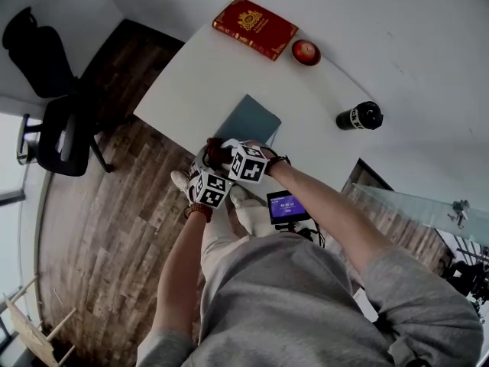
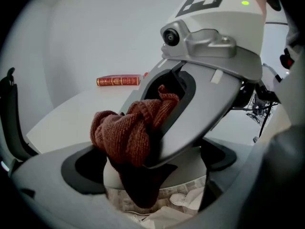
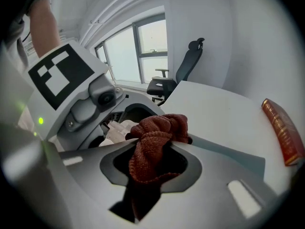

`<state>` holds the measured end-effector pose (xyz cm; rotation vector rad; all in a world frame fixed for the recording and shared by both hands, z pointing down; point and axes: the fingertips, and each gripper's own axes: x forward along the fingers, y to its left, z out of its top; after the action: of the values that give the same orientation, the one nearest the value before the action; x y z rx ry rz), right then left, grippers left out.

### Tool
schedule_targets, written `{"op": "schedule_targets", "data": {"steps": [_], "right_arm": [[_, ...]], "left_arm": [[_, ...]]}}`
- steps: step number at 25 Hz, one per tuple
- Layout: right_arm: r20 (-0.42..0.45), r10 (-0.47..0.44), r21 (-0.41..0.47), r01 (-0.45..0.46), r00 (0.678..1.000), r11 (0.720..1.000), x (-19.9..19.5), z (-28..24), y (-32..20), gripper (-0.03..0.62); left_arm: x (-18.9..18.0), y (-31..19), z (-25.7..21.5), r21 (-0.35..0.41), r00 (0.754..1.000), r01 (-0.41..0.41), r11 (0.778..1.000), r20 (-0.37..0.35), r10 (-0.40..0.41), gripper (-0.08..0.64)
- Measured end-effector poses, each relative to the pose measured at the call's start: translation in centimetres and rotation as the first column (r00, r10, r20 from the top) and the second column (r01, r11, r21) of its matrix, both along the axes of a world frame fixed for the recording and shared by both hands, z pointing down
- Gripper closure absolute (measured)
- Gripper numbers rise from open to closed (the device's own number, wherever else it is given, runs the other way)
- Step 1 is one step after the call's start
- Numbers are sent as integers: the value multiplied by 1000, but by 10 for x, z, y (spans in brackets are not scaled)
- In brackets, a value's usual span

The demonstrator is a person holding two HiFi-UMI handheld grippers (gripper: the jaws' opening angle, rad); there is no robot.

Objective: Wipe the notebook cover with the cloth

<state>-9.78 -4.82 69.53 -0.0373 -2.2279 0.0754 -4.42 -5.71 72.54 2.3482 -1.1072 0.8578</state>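
Cloth (image 2: 133,132): rust-red chunky knit, bunched into soft folds and strung btwn both tools at the near edge of the table (image 1: 191,82). The left gripper (image 2: 139,163) has its jaws closed on the darker lower end, w/ the knit bulging up past its fingertips. The right gripper (image 3: 155,151) comes in from the other side, jaws pinched on the same cloth; the fabric fills the oval recess btwn its smooth grey plastic fingers (image 3: 224,175) and spills out past the tips in a lumpy knot. The two sets of fingertips sit almost touching, crossed at an angle, each gripper topped by its cube of black-and-white square markers.

Notebook (image 1: 250,121): flat rectangle w/ a matte grey-blue cover, lying on the white tabletop just beyond the fingertips, not touched by cloth or jaws.

Well beyond the fingertips, at the table's far side, lies a red hardback book (image 1: 254,27) w/ a gold emblem on the cover. Just beside it sits a small round red object (image 1: 306,52). Off to the right gripper's side lies a black cylinder (image 1: 359,116) w/ a white label, on its side. A black office chair (image 1: 57,128) stands on the wood-plank floor, well off to the left gripper's side.
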Motion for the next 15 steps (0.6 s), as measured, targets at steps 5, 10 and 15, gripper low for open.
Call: {"op": "schedule_targets", "data": {"steps": [5,10,15], "right_arm": [[0,-8,13,8,1000,1000,1,2,2,472],[-7,-11,9,11,1000,1000,0,2,2,471],[-17,-92,-1,92,996,996,0,2,14,468]], "left_arm": [[1,0,0,-7,1000,-2,1000,7,2,-43],[0,-2,-1,-6,1000,-2,1000,11,2,-43],[-1,2,1,-43,999,-29,999,25,30,-43]]}}
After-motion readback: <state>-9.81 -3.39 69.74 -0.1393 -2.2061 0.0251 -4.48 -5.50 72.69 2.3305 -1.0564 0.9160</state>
